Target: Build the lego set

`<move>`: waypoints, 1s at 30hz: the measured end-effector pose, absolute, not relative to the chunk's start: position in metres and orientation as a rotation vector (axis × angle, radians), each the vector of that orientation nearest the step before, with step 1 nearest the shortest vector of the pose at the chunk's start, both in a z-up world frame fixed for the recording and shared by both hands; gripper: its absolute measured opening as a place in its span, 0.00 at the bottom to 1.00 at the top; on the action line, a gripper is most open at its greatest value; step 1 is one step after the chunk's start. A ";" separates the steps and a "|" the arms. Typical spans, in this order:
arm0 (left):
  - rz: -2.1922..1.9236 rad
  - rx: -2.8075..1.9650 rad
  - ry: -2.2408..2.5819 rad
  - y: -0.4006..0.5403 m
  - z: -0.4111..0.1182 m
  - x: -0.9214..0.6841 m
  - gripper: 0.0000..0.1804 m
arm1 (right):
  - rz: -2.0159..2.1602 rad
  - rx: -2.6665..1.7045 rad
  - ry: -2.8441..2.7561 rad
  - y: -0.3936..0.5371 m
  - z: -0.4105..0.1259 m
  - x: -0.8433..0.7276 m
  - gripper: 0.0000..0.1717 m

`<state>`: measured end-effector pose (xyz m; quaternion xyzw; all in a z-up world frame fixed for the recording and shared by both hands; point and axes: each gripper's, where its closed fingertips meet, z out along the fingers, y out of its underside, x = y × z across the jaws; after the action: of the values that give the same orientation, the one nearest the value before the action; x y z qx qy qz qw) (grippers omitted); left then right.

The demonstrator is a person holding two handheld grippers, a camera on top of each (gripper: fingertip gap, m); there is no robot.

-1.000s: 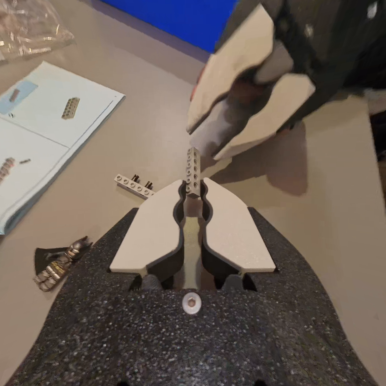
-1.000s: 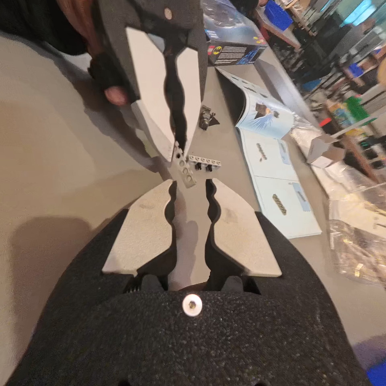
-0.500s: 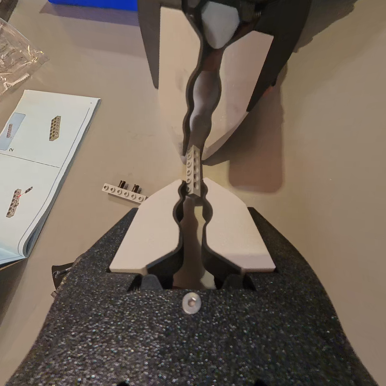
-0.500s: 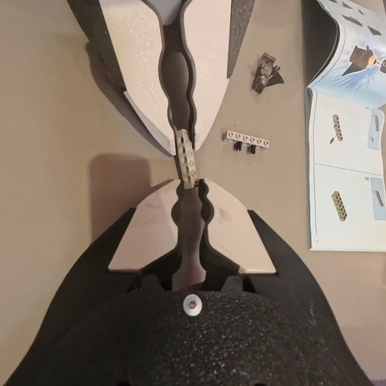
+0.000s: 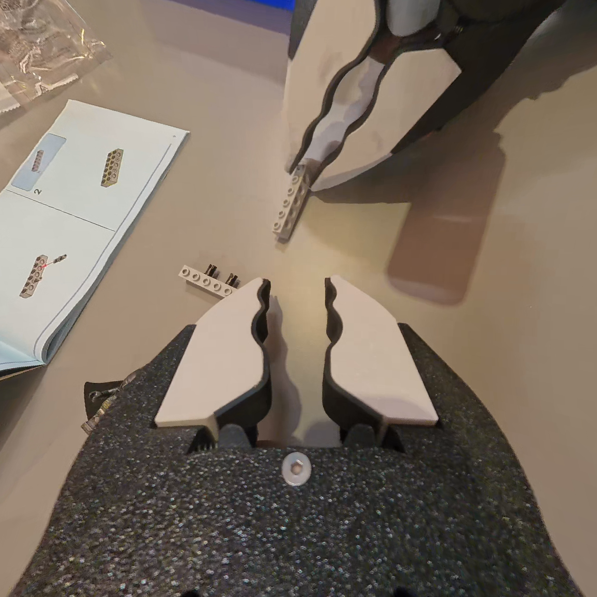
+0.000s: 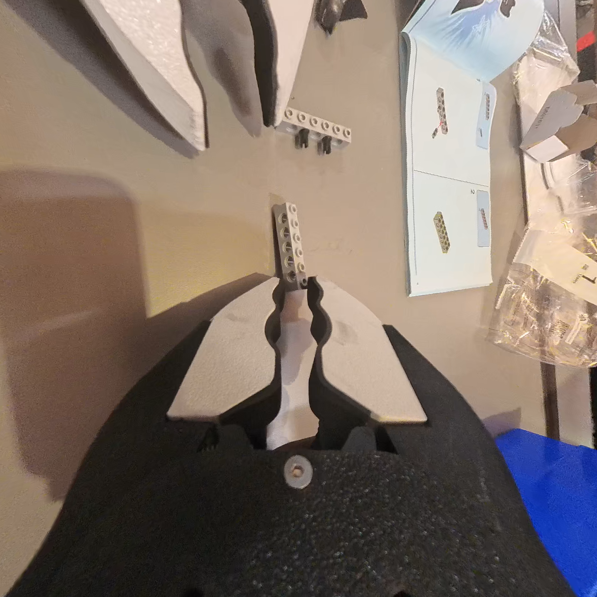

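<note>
Grey plastic is what the right gripper [image 6: 295, 286] has clenched at its fingertips: a grey studded beam [image 6: 288, 245] with a row of holes along its side, gripped by one end with the rest jutting forward over the beige table [image 6: 193, 226]. Both black pads press on that end, as the left wrist view also shows, where the same beam [image 5: 290, 203] hangs out of the tips of the gripper opposite.

The left gripper [image 5: 297, 282] is released: its two fingers stand well apart, only bare tabletop shows between them, and it holds nothing. It is clear of the held beam. Just beside its left fingertip [image 5: 255, 287] lies a second grey beam [image 5: 206, 281], flat on the table, with two black pins [image 5: 221, 273] plugged into its side.

To the left of that lies an open instruction booklet [image 5: 80, 206] with pale blue pages. Clear plastic bags [image 5: 38, 42] of small parts lie beyond it. A small dark toy figure [image 5: 100, 400] lies partly hidden under the left gripper's black body. In the right wrist view a white cardboard box [image 6: 555, 122] rests near the bags, and something blue [image 6: 549, 500] fills the lower right corner.
</note>
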<state>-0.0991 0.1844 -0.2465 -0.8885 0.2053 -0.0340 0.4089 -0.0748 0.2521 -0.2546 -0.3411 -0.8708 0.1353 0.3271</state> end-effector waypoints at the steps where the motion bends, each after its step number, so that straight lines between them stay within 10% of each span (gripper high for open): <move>1: -0.088 -2.239 0.512 0.185 -0.246 -0.099 0.18 | 0.381 -0.920 -2.281 0.251 -0.255 -0.073 0.08; 30: -0.221 -2.218 0.412 0.184 -0.237 -0.099 0.18 | 0.751 -1.067 -2.394 0.230 -0.253 -0.068 0.27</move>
<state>-0.0986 0.1840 -0.2372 -0.8864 0.1645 -0.0884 0.4236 -0.0684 0.2304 -0.2534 -0.3831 -0.8592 0.2696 0.2060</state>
